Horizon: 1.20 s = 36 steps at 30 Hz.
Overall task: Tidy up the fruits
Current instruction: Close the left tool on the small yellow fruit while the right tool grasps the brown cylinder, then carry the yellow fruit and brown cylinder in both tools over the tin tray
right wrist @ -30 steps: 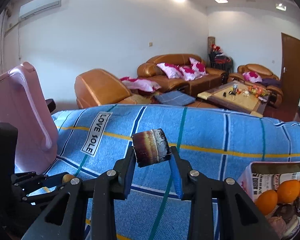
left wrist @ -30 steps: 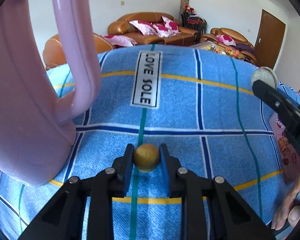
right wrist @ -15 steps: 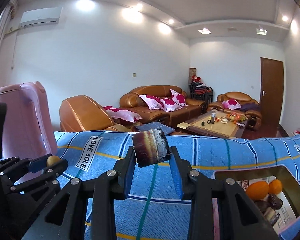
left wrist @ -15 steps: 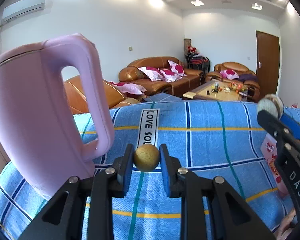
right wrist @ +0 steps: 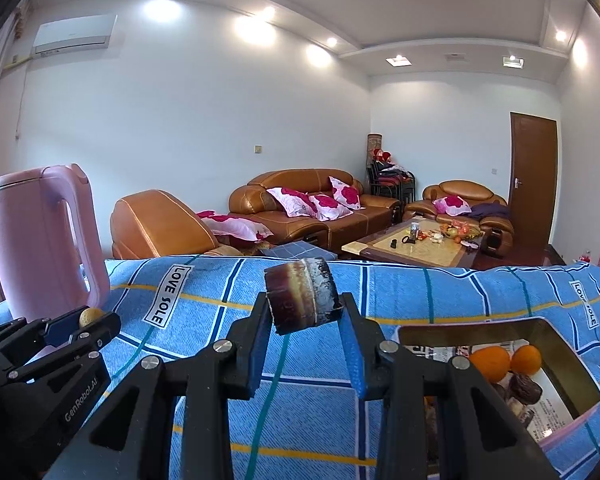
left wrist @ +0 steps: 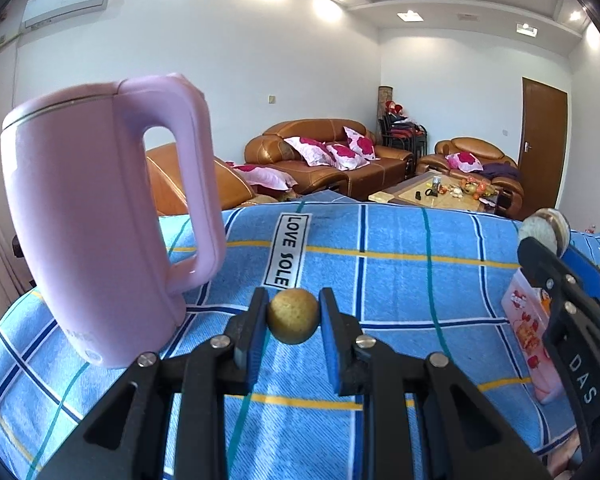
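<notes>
My left gripper (left wrist: 293,316) is shut on a small round tan fruit (left wrist: 293,315), held above the blue checked cloth (left wrist: 380,280). My right gripper (right wrist: 305,312) is shut on a short brown cylinder-shaped piece with a pale cut end (right wrist: 302,298), also lifted over the cloth. In the right wrist view the left gripper (right wrist: 88,318) shows at the lower left with the tan fruit (right wrist: 90,315) between its pads. In the left wrist view the right gripper's piece (left wrist: 544,232) shows at the right edge. An open box (right wrist: 416,334) at the lower right holds oranges (right wrist: 490,362) and dark fruits.
A tall pink jug (left wrist: 96,216) with a handle stands on the cloth at the left, close to my left gripper. A pink printed box side (left wrist: 534,336) lies at the right. Beyond the table's far edge are brown sofas (right wrist: 312,204) and a coffee table (right wrist: 416,244).
Both grippers have risen and tipped upward, so the room now fills more of each view. The jug has shifted from very close to farther left. Both grips are unchanged.
</notes>
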Available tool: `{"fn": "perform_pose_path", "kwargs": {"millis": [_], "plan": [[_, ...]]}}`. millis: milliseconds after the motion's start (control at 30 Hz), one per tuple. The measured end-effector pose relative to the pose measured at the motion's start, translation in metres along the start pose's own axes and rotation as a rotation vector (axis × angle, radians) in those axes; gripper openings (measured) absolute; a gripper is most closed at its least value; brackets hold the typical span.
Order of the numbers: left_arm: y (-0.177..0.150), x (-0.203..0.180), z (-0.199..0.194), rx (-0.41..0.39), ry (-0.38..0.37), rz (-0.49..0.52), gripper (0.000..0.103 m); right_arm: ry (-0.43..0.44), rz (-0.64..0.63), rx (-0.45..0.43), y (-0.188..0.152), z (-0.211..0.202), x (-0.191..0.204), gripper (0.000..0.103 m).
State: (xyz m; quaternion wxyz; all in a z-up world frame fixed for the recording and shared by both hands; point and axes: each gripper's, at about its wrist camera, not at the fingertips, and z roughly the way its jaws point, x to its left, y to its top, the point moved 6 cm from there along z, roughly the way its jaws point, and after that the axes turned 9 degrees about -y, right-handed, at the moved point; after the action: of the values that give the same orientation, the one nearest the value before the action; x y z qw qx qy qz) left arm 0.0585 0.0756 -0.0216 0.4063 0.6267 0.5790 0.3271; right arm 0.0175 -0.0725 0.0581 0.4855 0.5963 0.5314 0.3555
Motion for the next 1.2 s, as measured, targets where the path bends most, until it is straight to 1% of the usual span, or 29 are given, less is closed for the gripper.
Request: {"fn": "perform_pose_path", "kwargs": {"millis": [200,433,733,933,1200], "plan": [[-0.002,-0.009,-0.014,-0.021,-0.001,0.016,0.027,0.009,-0.007,-0.005,-0.004,-0.011,-0.009,0.036],[-0.001,-0.010,-0.015,-0.019,-0.006,0.022,0.027,0.007,-0.005,-0.001,-0.008,-0.015,-0.021,0.036],[0.000,-0.019,-0.013,-0.013,0.034,0.041,0.027,0.004,-0.004,0.010,-0.012,-0.025,-0.045,0.036],[-0.006,-0.041,-0.008,0.035,-0.007,0.037,0.027,-0.007,-0.017,0.013,-0.015,-0.030,-0.067,0.036],[-0.009,-0.086,-0.012,0.032,-0.057,0.069,0.027,-0.053,0.003,0.021,-0.017,-0.032,-0.109,0.036]]}}
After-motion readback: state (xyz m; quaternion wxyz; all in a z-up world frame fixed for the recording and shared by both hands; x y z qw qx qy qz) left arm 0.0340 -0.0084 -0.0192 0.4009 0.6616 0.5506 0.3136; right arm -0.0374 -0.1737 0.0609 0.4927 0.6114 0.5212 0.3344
